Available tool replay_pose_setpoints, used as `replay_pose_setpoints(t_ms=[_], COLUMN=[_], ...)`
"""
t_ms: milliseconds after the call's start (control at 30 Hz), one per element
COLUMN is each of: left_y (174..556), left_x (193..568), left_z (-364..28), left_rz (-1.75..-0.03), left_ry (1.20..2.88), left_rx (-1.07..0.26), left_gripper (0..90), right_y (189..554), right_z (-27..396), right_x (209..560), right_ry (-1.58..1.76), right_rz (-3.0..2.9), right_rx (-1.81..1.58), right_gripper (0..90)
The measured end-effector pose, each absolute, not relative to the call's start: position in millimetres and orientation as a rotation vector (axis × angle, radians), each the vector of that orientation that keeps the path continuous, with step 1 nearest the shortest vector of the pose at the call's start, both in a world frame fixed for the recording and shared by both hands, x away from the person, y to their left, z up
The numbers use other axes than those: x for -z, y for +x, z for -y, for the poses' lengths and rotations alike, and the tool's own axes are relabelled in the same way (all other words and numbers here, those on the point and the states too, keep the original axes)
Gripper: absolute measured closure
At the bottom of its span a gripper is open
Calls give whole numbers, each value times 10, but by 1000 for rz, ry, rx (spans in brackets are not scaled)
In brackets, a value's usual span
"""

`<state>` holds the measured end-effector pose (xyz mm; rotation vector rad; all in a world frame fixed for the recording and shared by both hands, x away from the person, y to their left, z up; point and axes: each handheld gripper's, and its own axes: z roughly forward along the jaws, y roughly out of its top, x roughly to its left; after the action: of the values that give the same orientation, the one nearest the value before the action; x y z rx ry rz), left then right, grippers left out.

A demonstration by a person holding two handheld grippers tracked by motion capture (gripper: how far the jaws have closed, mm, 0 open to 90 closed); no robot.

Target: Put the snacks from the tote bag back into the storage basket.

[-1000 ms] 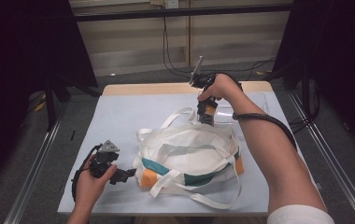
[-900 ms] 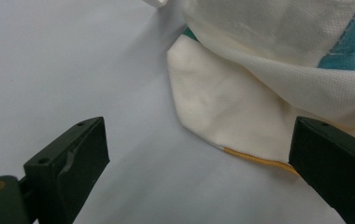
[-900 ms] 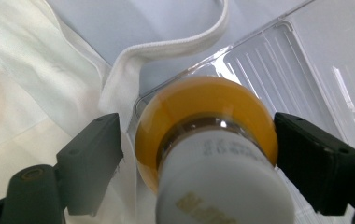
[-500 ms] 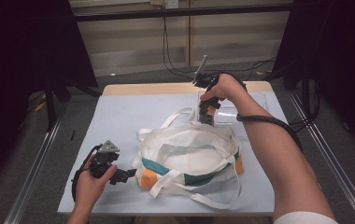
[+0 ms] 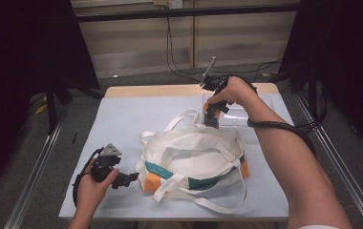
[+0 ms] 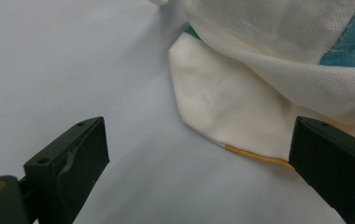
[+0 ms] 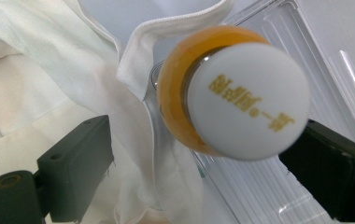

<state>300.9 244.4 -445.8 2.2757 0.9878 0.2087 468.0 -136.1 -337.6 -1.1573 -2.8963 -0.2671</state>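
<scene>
A white tote bag (image 5: 194, 152) with teal and orange panels lies on the pale blue table (image 5: 136, 114). My right gripper (image 5: 211, 117) points down at the bag's far edge, beside a clear tray (image 5: 246, 114). In the right gripper view a bottle with orange contents and a white cap (image 7: 248, 100) stands between the jaws of my right gripper (image 7: 203, 172), which have just been opening; the left pad stands clear of it. My left gripper (image 5: 129, 179) rests open at the bag's left corner (image 6: 241, 93), jaws wide apart (image 6: 199, 158).
The clear plastic tray (image 7: 315, 70) sits at the back right of the table. The bag's loose straps (image 5: 203, 202) trail toward the front edge. Metal rails run along both sides of the table, and cables hang behind it.
The right hand has shifted slightly toward the tray at the bag's far edge. The left hand and the bag have stayed put.
</scene>
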Motion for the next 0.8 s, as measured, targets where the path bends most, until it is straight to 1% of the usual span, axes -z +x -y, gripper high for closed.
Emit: replay_pose_setpoints(t_ms=[333,800], left_y=[3046,3053], left_x=[4462,4478], left_z=[-2446,-2514], left_rz=[-994,-1014], left_ry=[2271,2269], left_rx=[-208,-202], left_gripper=[46,46], right_y=[4574,4376], right_z=[1448,1590], right_x=[3331,3296], right_ry=[-1156,-1117], right_rz=[2891,2907], right_rx=[287,276], right_gripper=[76,77])
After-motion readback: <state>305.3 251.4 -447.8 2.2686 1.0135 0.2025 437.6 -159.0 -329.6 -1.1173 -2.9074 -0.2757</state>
